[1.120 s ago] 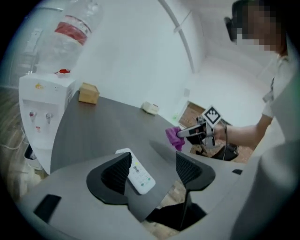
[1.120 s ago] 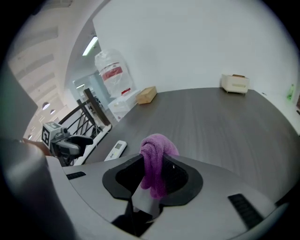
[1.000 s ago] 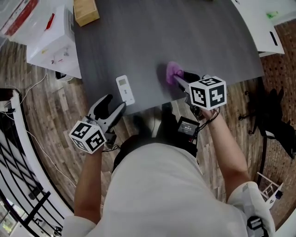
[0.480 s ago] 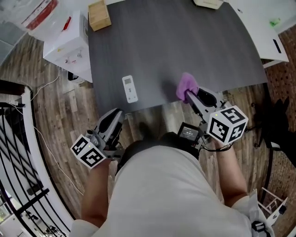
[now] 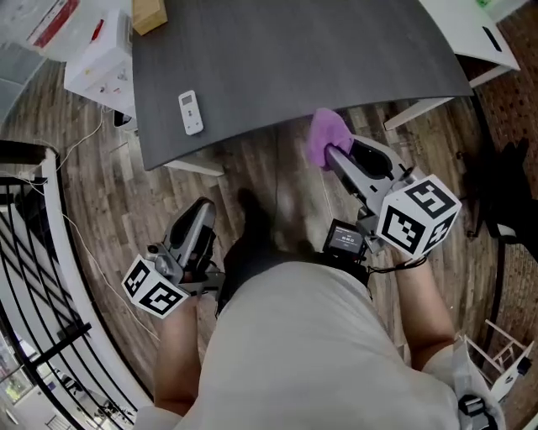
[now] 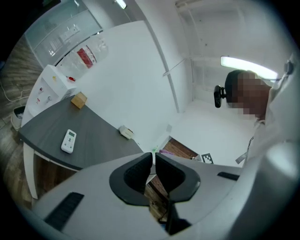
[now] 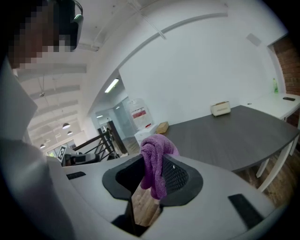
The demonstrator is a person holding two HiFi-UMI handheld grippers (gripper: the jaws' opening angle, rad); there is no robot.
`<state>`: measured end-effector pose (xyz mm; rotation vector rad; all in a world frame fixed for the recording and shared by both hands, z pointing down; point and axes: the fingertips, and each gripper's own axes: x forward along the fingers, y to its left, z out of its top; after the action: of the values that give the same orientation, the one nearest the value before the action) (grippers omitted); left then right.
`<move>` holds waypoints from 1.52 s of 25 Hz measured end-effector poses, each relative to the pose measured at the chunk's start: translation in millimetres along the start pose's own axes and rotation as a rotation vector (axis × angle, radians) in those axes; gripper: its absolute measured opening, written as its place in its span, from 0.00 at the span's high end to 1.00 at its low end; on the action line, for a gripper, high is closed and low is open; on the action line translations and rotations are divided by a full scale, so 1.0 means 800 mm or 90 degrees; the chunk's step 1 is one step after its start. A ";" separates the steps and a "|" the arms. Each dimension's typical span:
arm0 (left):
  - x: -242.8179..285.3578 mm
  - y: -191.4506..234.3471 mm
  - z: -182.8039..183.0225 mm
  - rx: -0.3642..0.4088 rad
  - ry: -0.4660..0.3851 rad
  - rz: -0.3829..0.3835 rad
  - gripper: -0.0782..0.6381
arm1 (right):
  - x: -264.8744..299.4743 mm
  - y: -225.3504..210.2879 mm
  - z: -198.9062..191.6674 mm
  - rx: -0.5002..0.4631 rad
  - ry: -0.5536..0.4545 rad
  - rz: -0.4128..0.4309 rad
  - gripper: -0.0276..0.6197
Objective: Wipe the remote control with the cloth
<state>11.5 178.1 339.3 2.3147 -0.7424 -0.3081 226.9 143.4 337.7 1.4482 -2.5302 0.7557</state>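
Right gripper (image 7: 152, 175) is clamped on the purple cloth (image 7: 157, 149), with a bunched fold pinched between the pads and the loose end drooping. That grip looks meant to leave a soft wad out front for rubbing. It hangs just off the near edge of the table (image 5: 336, 42), over the wood floor (image 5: 269, 180), so no wiping is under way. The remote control (image 5: 191, 112) lies flat and face up on the table, close to the near edge toward its left corner, apart from both grippers. Left gripper (image 6: 153, 165) is clenched on nothing, its jaws pressed together and empty. It is held low, well short of the table's near edge, by the person's body. I'd guess it is the one to steady the remote, and it would have to open first. There's plenty of room: the table top around the remote is bare, and the cardboard box (image 5: 145, 15) sits at the far left corner of the table, well clear. The remote's nearness to the table's curved near edge is the worry, since a stroke pulled toward the person could slide it off. Beyond the table's left side stands a white cabinet (image 5: 101, 63), out of the way.
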 end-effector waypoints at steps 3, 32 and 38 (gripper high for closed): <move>-0.017 -0.047 -0.034 0.003 -0.017 0.009 0.85 | -0.051 0.013 -0.027 0.017 0.002 0.019 0.79; -0.147 -0.108 -0.029 -0.012 -0.008 -0.050 0.85 | -0.104 0.173 -0.006 0.040 -0.079 0.001 0.79; -0.162 -0.113 -0.024 -0.012 -0.020 -0.061 0.85 | -0.109 0.196 0.009 0.102 -0.118 0.037 0.79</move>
<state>-47.0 319.4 295.2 2.3367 -0.6430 -0.3935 142.6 272.5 244.8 1.5675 -2.7148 0.8910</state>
